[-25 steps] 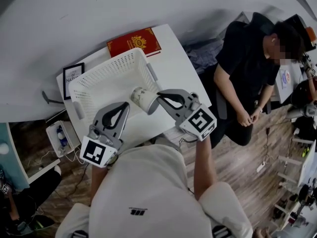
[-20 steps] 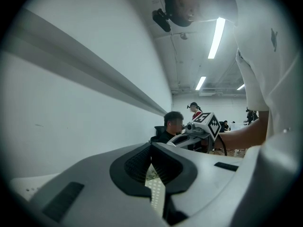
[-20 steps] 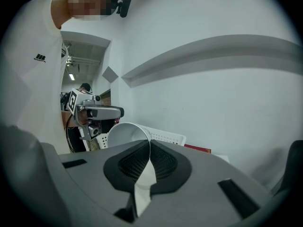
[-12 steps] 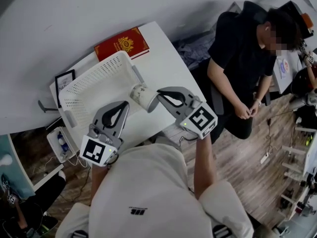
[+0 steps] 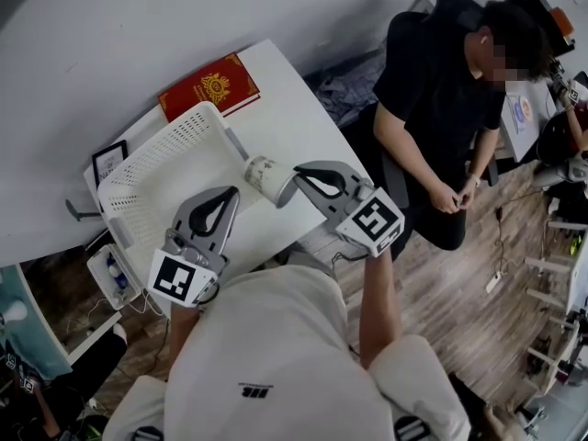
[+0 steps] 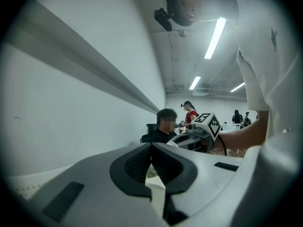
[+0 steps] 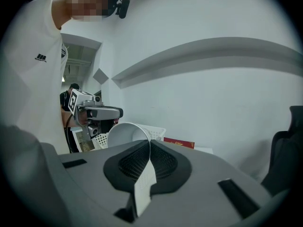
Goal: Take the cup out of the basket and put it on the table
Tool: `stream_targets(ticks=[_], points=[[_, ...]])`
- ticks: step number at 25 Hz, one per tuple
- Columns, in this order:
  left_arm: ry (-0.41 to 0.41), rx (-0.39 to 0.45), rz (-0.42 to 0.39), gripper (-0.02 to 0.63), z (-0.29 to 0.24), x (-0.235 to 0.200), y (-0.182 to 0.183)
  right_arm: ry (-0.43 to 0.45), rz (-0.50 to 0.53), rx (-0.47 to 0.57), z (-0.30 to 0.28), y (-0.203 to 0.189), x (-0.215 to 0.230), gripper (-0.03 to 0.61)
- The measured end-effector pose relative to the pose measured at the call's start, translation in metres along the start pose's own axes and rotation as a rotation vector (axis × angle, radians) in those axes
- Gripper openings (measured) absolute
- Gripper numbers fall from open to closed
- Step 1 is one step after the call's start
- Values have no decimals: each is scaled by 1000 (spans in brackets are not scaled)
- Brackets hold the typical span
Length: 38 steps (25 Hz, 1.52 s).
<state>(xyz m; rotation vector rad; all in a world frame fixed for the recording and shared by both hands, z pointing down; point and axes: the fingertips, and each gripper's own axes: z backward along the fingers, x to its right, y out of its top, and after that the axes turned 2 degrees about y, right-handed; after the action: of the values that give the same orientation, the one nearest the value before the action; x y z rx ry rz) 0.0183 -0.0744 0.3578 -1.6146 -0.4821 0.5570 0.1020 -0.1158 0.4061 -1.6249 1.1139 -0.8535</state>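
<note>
Since a second ago, the basket [image 5: 152, 145], the red book [image 5: 209, 87] and the table [image 5: 294, 118] have slid left in the head view. The cup [image 5: 265, 176] has stayed at the tips of the right gripper [image 5: 296, 178]. The cup is outside the basket, just beside its edge, with the white table under it. It lies on its side, with its mouth toward those fingers. The left gripper [image 5: 228, 197] is to the left of the cup and does not touch it.

In the left gripper view, the left gripper [image 6: 150, 148] has its two fingers pressed together, and nothing is between them. Past their tips is the right gripper [image 6: 202, 126], with a seated person [image 6: 163, 126] behind it.

In the right gripper view, the right gripper [image 7: 149, 148] is clamped on the thin white wall of the cup [image 7: 124, 132]. The wall runs down between the fingers. The cup's round mouth is just left of the fingertips. The basket [image 7: 155, 131] is behind them. The book [image 7: 179, 143] is a little to the right, and the left gripper [image 7: 92, 112] is farther left.
</note>
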Motion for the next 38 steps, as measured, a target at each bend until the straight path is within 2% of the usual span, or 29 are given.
stream_targets(ticks=[11,38], points=[[-22,-33,1,9,-22,11,-7,-40,-92,-7,16,-40,25,18],[-78,-155,11,9,-60,26,-47,-31,-287,-76,0,-151,50,18]])
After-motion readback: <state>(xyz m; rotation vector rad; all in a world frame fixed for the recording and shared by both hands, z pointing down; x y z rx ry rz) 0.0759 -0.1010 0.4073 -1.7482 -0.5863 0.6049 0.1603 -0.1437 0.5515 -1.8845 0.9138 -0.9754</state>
